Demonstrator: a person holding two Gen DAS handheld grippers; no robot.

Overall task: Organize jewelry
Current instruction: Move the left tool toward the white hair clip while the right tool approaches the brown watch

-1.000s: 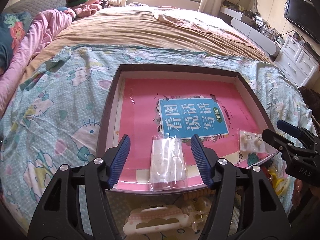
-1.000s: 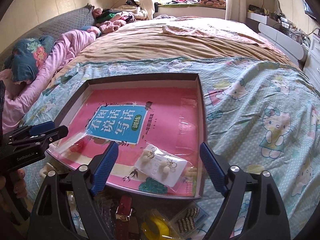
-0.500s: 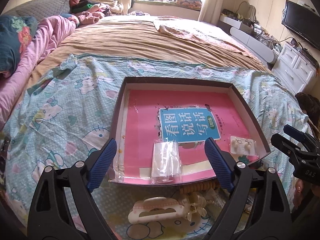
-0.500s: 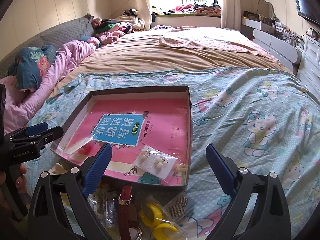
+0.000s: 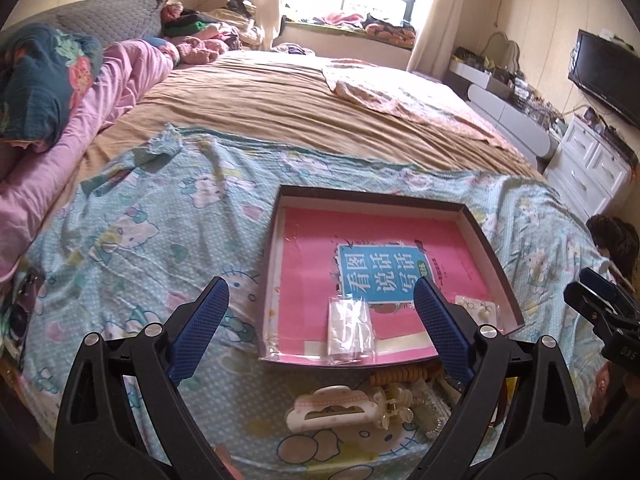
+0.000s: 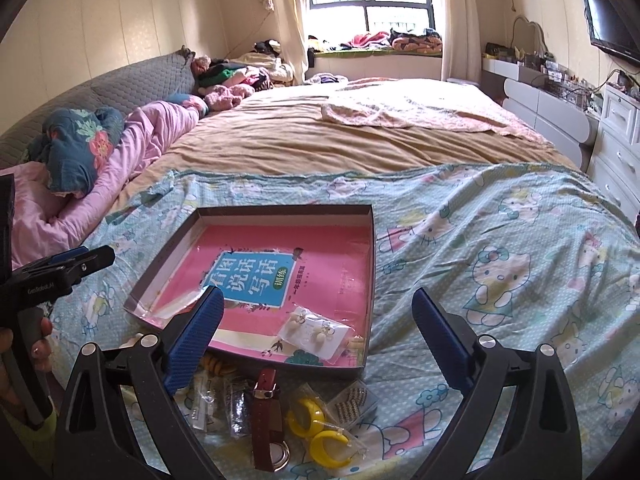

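A shallow dark box (image 5: pixel 496 264) (image 6: pixel 372 264) with a pink book cover inside lies on the bedspread. In it lie a clear bag (image 5: pixel 351 330) at the near edge and a bag of pearl earrings (image 5: pixel 478 310) (image 6: pixel 316 330). In front of the box lie a pink hair claw (image 5: pixel 328 412), a wooden bead bracelet (image 5: pixel 396 376), a red watch strap (image 6: pixel 265 400), yellow hoop earrings (image 6: pixel 316 428) and small bags (image 6: pixel 352 400). My left gripper (image 5: pixel 320 330) is open and empty above the box's near edge. My right gripper (image 6: pixel 316 336) is open and empty above the loose pieces.
The Hello Kitty bedspread (image 6: pixel 500 264) covers the near bed. A pink quilt (image 5: pixel 60 152) lies at the left. White drawers (image 5: pixel 592 168) and a TV (image 5: pixel 604 76) stand at the right. Each gripper shows in the other's view (image 5: pixel 604 312) (image 6: pixel 52 276).
Both grippers have drawn back and risen from the box, and both have opened wider. The clear bag and the earring bag stay in the box.
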